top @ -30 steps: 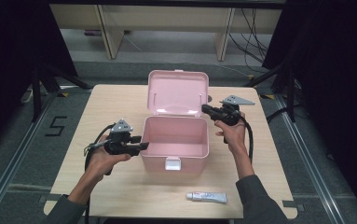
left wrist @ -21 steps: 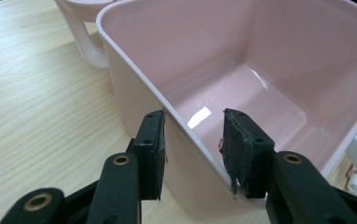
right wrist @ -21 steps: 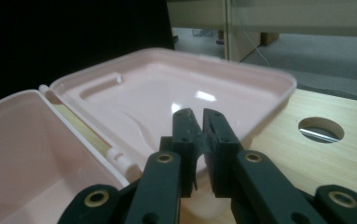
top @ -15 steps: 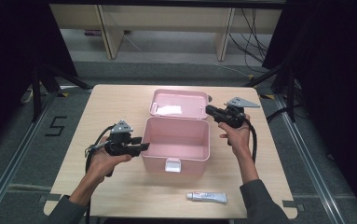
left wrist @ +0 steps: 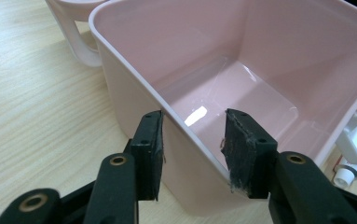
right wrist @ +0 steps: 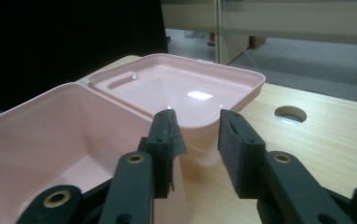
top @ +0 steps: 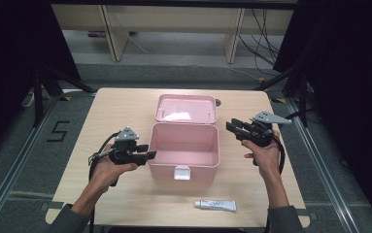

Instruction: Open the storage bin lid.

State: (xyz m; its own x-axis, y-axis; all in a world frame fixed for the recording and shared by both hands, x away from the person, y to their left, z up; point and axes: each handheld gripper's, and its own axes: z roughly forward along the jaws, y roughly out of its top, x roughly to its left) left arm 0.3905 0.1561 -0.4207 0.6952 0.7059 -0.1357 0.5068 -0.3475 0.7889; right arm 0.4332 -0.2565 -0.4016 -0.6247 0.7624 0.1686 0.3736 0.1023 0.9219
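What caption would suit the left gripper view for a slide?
Left claw straddling the near wall of the open, empty pink box on the wooden table.

the box (top: 185,148) sits mid-table (top: 125,107), its lid (top: 186,108) laid back flat behind it. a tube (top: 215,205) lies before it, nearer the front edge, to the right.
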